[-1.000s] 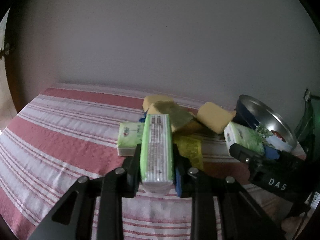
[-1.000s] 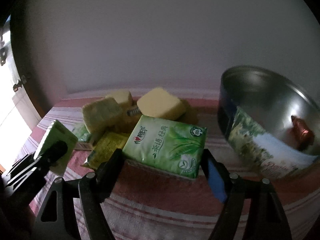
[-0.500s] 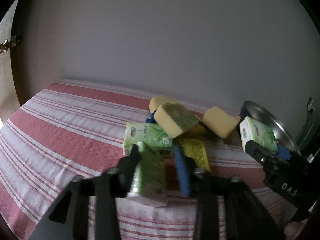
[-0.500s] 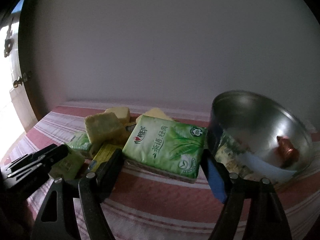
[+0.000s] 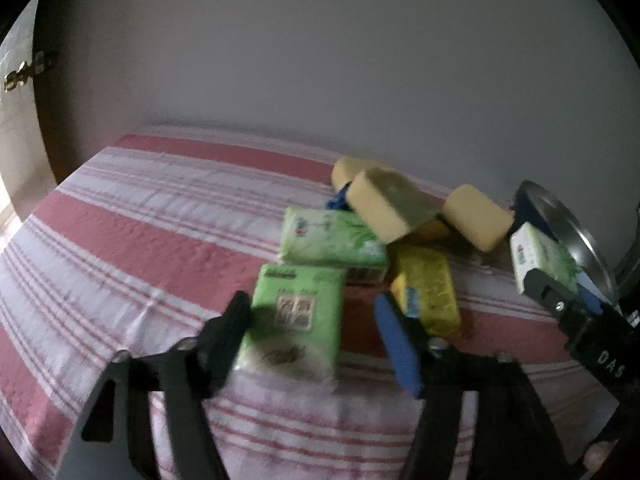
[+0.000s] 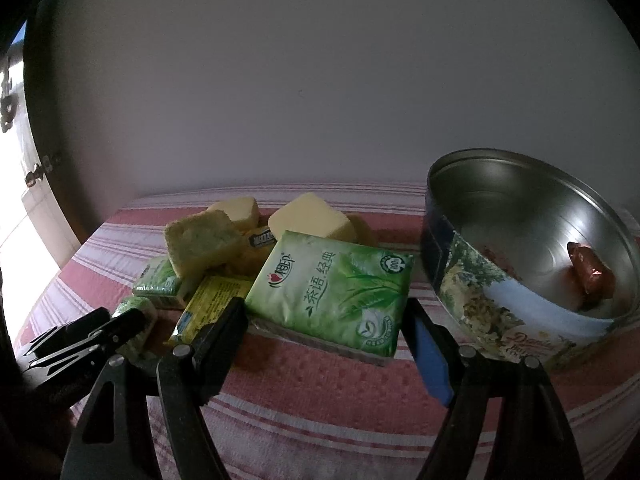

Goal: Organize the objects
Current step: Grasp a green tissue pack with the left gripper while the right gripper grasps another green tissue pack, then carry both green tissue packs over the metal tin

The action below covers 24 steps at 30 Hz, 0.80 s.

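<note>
My left gripper (image 5: 312,320) is open; a light green tissue pack (image 5: 294,320) lies flat on the striped cloth between its fingers, against the left finger and apart from the blue right pad. My right gripper (image 6: 324,328) is shut on a green tea-print tissue pack (image 6: 336,288) and holds it beside a round metal tin (image 6: 496,264). The right gripper also shows at the right of the left wrist view (image 5: 560,288). Another green tissue pack (image 5: 328,240), a yellow packet (image 5: 430,292) and yellow sponges (image 5: 384,204) form a pile behind.
The tin holds a brown-wrapped sweet (image 6: 590,268). The red and white striped cloth (image 5: 140,240) covers the table up to a pale wall. A door with a latch (image 5: 24,72) stands at the far left.
My left gripper opened and let go of the light green tissue pack, which now lies flat on the cloth. My right gripper kept its pack and rose slightly beside the tin.
</note>
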Motion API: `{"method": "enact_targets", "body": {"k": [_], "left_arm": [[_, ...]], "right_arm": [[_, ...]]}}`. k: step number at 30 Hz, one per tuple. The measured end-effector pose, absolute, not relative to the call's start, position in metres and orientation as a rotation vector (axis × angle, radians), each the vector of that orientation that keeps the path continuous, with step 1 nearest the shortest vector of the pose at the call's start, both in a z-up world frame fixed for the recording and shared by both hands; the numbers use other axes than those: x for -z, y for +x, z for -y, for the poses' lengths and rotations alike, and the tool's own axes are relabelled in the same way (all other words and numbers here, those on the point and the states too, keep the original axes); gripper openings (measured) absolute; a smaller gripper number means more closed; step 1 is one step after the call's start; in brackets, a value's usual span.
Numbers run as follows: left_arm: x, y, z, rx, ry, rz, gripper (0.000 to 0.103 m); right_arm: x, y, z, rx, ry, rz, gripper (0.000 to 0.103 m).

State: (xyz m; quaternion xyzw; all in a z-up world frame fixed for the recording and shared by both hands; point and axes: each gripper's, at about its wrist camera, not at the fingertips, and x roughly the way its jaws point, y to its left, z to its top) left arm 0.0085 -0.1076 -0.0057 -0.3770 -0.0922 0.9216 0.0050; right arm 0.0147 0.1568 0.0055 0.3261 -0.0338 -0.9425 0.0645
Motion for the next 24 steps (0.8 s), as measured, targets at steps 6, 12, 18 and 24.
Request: {"method": "enact_targets", "body": {"k": [6, 12, 18, 24], "left_arm": [[0.018, 0.002, 0.121, -2.850, -1.305, 0.400, 0.071], [0.016, 0.002, 0.115, -2.832, -1.301, 0.370, 0.050], [0.016, 0.004, 0.114, -2.830, -1.279, 0.395, 0.049], [0.006, 0.017, 0.113, -2.911, -1.180, 0.434, 0.049]], "right_arm": [[-0.007, 0.017, -0.159, 2.842, 0.988, 0.112, 0.079], [-0.008, 0.019, -0.157, 2.848, 0.977, 0.112, 0.079], [-0.012, 0.022, -0.157, 2.857, 0.937, 0.108, 0.079], [-0.024, 0.031, -0.154, 2.892, 0.836, 0.046, 0.079]]}}
